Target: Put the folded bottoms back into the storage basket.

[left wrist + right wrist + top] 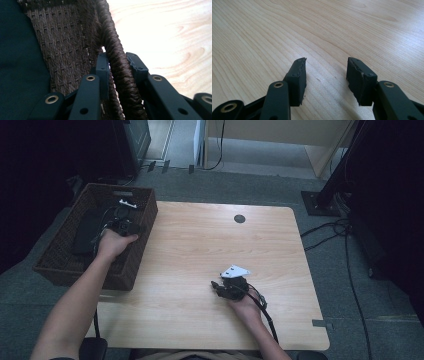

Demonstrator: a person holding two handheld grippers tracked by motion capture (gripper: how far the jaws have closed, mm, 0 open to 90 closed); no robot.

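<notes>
Where the table's [200, 250] left edge ends, the dark woven basket [60, 262] sits, its thick braided rim [117, 65] clamped between my left gripper's [122, 226] jaws. My left forearm stretches forward over it. My right gripper [326, 72] rests low over bare wood, jaws parted, grasping nothing.

Left hand-held gripper [125, 226] sitting at right wall of brown woven basket [60, 265], basket overhanging left edge of wooden surface [200, 250]. Dark flat object [86, 232] lying inside basket. Right hand-held gripper [220, 289] resting low over bare surface, well apart from basket, cable trailing back toward person.
</notes>
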